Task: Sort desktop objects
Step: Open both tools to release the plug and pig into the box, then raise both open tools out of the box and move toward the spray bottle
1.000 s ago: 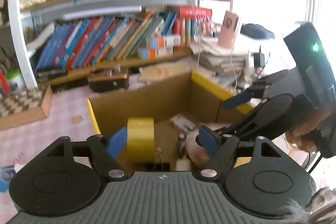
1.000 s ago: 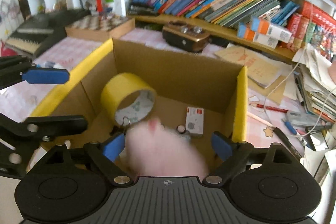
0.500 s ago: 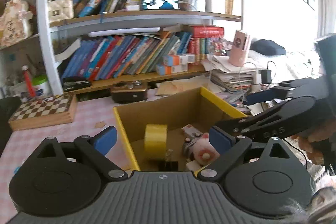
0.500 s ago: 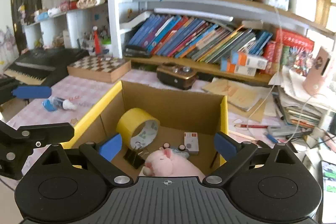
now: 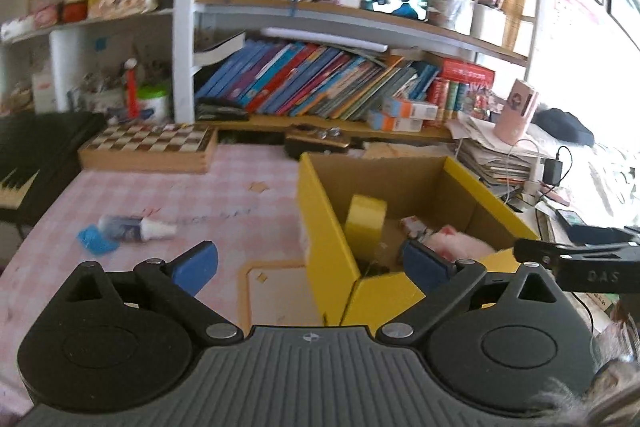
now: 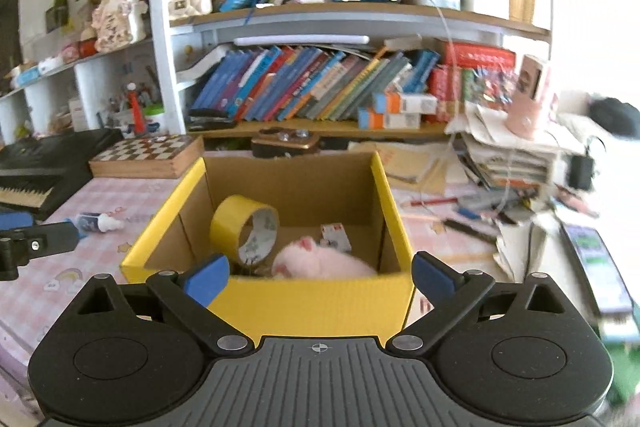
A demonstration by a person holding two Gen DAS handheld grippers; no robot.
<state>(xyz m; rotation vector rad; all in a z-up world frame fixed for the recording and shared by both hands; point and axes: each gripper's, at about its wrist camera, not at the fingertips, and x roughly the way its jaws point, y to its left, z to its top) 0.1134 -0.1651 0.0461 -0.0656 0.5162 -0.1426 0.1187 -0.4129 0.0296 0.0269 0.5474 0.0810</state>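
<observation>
A yellow-edged cardboard box [image 6: 392, 203] stands on the pink checked table. Inside lie a yellow tape roll [image 6: 244, 229], a pink plush pig [image 6: 320, 261] and a small white-and-red card box [image 6: 335, 235]. The box also shows in the left wrist view [image 5: 324, 219], with the tape roll [image 5: 365, 223] and the pig [image 5: 460, 243]. My right gripper [image 6: 320, 277] is open and empty, just in front of the box. My left gripper [image 5: 308, 263] is open and empty, at the box's left front corner. A small glue bottle [image 5: 136, 228] lies on the table to the left.
A chessboard box [image 5: 150, 147] and a black keyboard [image 5: 28, 163] stand at the back left. Shelves of books [image 6: 304, 83] rise behind. Paper stacks, pens and cables [image 6: 508, 163] crowd the right side. A dark wooden box [image 6: 286, 143] sits behind the cardboard box.
Both grippers have pulled up and back out of the box. The pink pig, dropping from the right gripper a second ago, now lies in the box. The left view has swung left.
</observation>
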